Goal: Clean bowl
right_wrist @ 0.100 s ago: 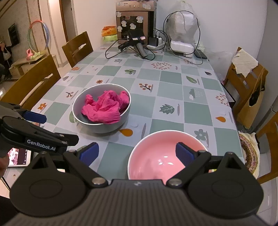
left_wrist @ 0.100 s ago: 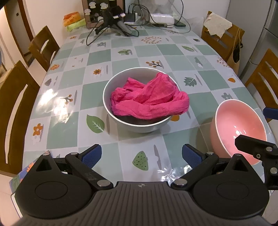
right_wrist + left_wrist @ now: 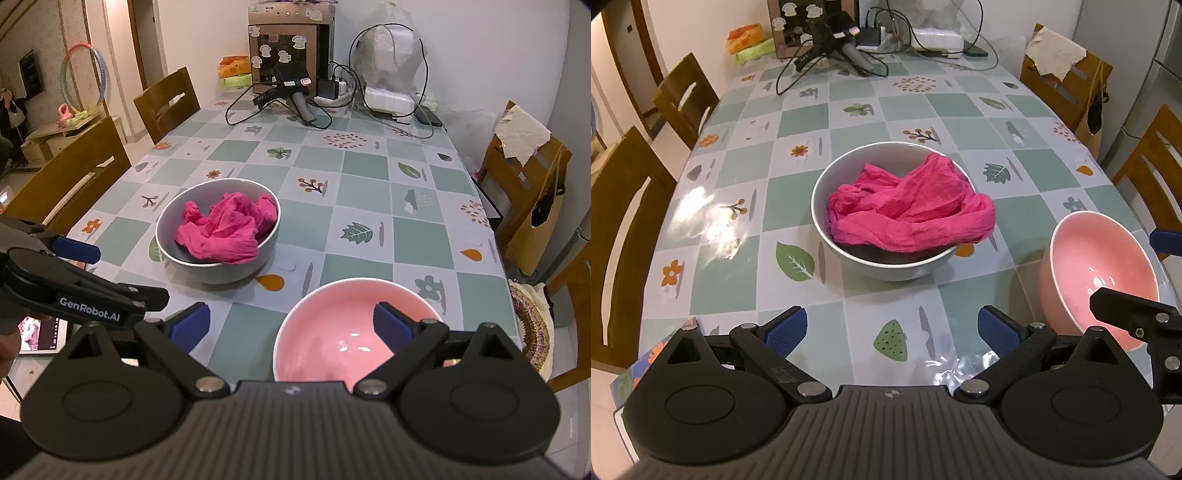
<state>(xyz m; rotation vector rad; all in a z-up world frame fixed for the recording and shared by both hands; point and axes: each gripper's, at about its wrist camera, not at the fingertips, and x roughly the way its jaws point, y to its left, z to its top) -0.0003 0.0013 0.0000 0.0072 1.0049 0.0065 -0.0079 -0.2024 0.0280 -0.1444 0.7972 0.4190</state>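
Observation:
A grey bowl (image 3: 827, 229) (image 3: 173, 254) stands mid-table with a crumpled pink cloth (image 3: 908, 210) (image 3: 221, 229) inside it. To its right, near the table's front edge, sits an empty pink bowl (image 3: 1097, 258) (image 3: 332, 325). My left gripper (image 3: 892, 328) hovers open in front of the grey bowl, nothing between its blue pads. My right gripper (image 3: 291, 325) is open above the near rim of the pink bowl, its right fingertip (image 3: 391, 325) over the bowl's inside, not touching that I can see. Part of the right gripper (image 3: 1134, 314) shows at the right in the left wrist view.
The table wears a checked green-and-white cloth (image 3: 923, 110). Cables, chargers and a boxy appliance (image 3: 288, 48) crowd the far end. Wooden chairs (image 3: 624, 229) (image 3: 524, 184) line both sides. A tablet screen (image 3: 40, 332) lies at the near left corner.

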